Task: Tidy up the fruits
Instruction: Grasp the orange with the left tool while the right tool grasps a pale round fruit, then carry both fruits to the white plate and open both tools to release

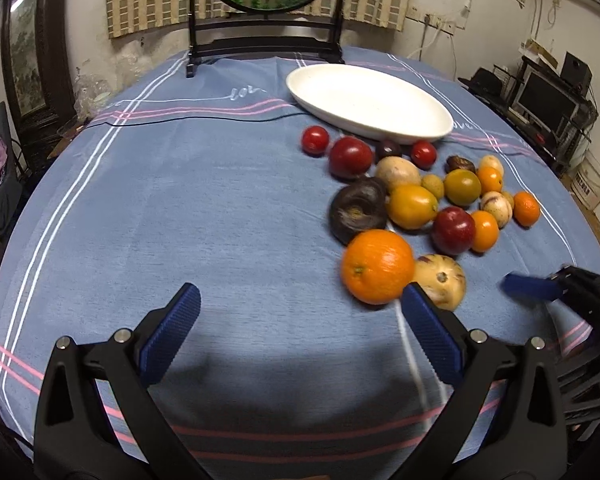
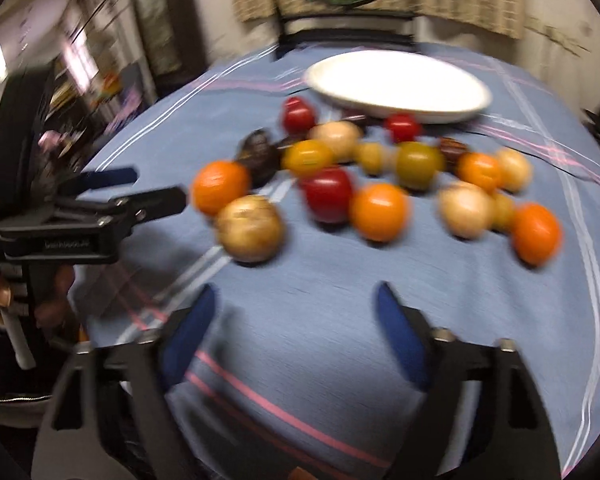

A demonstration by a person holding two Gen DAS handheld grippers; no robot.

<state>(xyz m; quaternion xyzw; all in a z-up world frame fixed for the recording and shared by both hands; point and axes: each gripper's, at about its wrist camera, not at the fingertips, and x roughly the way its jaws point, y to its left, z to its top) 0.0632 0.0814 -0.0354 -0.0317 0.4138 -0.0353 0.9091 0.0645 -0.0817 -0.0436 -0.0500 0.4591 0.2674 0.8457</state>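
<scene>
Two hand-held grippers hover low over a round table covered with a blue cloth (image 1: 180,208) striped in pink and white. Nearest, the left gripper (image 1: 300,320) has its blue-padded fingers (image 1: 172,332) spread wide apart with only bare cloth between them. The right gripper (image 2: 296,320) also stands with its jaws apart and nothing between them; its own view is smeared with blur. A person's hand (image 2: 0,288) grips the handle of the left gripper at the edge of the right camera's view.

Just past the left gripper's right fingertip sits a large orange (image 1: 377,266), touching a pale, purple-streaked melon-like fruit (image 1: 440,282) beside it. Behind these, a loose cluster of fruit lies on the right half of the cloth: a dark, wrinkled round fruit (image 1: 358,210), a yellow-orange fruit (image 1: 412,206), a dark red apple-like fruit (image 1: 454,230), several small oranges (image 1: 526,209), a greenish-yellow fruit (image 1: 462,187), a tan fruit (image 1: 397,172), and farther back small red fruits (image 1: 315,140) and one larger dark red one (image 1: 350,157).

Beyond the cluster rests an empty white oval dish (image 1: 370,98), with the rearmost fruits just beside its near rim. At the far edge of the table stands a dark wooden frame (image 1: 266,46) holding a round painted panel, against a wall hung with a checked cloth.
</scene>
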